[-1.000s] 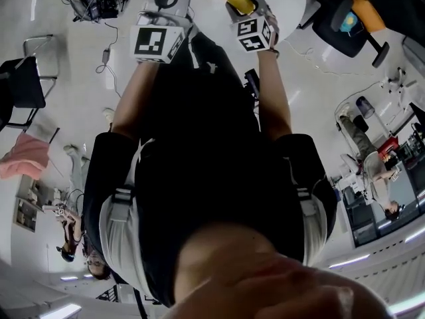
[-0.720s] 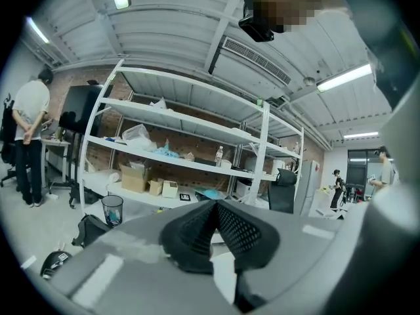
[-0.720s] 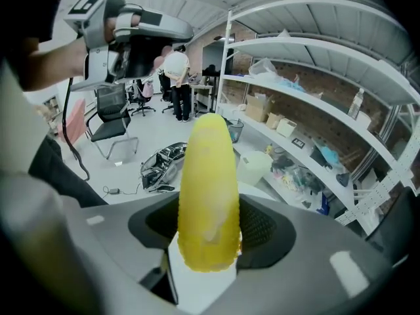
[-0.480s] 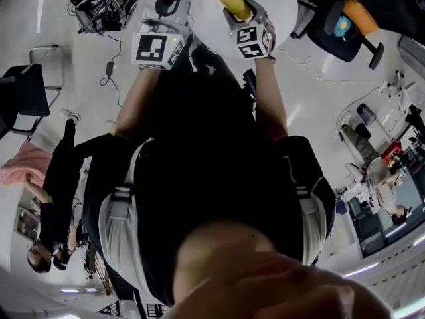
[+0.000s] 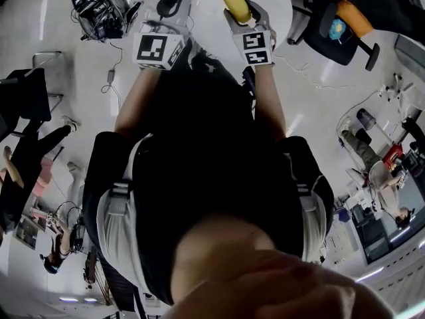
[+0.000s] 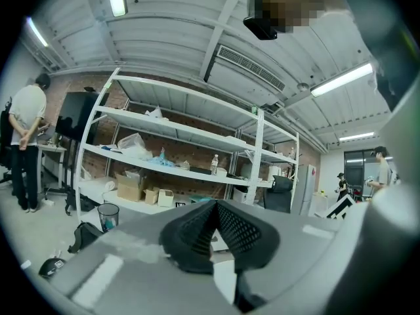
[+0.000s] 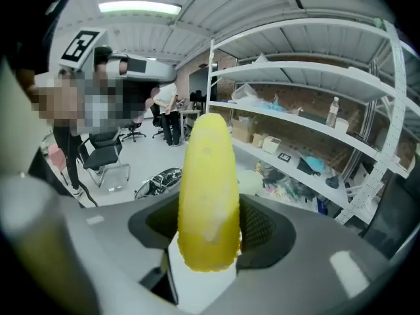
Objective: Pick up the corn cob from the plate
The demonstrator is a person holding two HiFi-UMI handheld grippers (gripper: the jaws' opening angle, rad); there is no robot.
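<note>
A yellow corn cob (image 7: 209,189) stands between the jaws of my right gripper (image 7: 207,245), which is shut on its lower end; the tip points away from the camera. In the head view the corn cob (image 5: 234,2) sticks out beyond the right gripper (image 5: 240,17) over a round white table (image 5: 275,2). My left gripper (image 5: 174,2) is held beside it at the left. In the left gripper view the left gripper (image 6: 215,209) has its black pads pressed together with nothing between them. No plate shows in any view.
A dark office chair (image 5: 335,22) carrying orange and blue items stands at the upper right. A bag with cables (image 5: 99,8) lies on the floor at the upper left, and a black chair (image 5: 26,98) is further left. White shelves (image 6: 190,169) and standing people fill the background.
Both grippers have lifted a little, and the right one has turned slightly with the corn still gripped. A person at the left of the head view has walked on.
</note>
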